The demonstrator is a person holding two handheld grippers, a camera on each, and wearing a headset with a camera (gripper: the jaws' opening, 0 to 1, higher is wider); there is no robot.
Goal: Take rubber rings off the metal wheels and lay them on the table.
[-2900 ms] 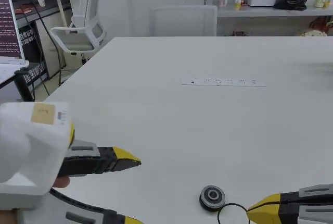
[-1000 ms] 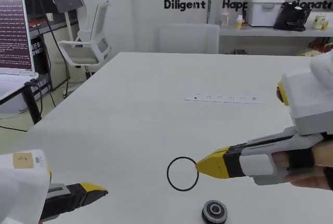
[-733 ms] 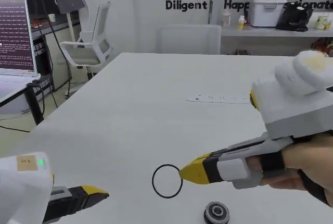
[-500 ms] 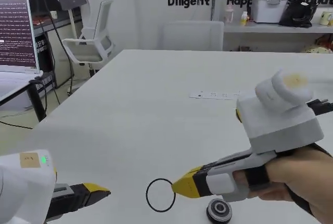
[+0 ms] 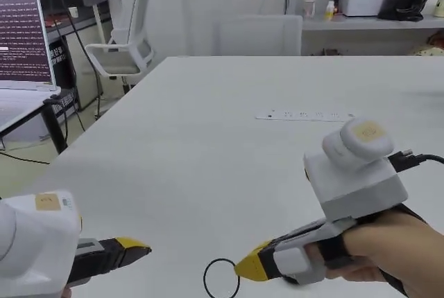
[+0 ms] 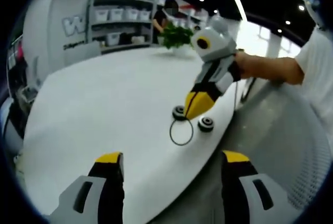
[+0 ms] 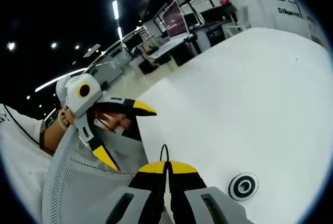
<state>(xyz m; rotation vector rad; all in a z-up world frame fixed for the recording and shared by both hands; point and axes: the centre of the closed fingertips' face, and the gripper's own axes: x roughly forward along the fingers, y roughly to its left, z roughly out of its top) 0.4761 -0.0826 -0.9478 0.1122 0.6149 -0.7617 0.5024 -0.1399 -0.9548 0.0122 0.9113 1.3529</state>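
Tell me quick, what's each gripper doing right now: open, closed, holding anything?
Left gripper: open, holding nothing.
Right gripper: closed on the black rubber ring.

White-and-grey right gripper (image 5: 239,269) has yellow-tipped jaws and, seemingly, a black cable (image 5: 418,158).

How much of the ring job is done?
One ring is off, pinched in the right gripper low over the table. It is not let go yet. The left gripper is open and holds nothing. Two wheels wait nearby; whether they wear rings is too small to tell.
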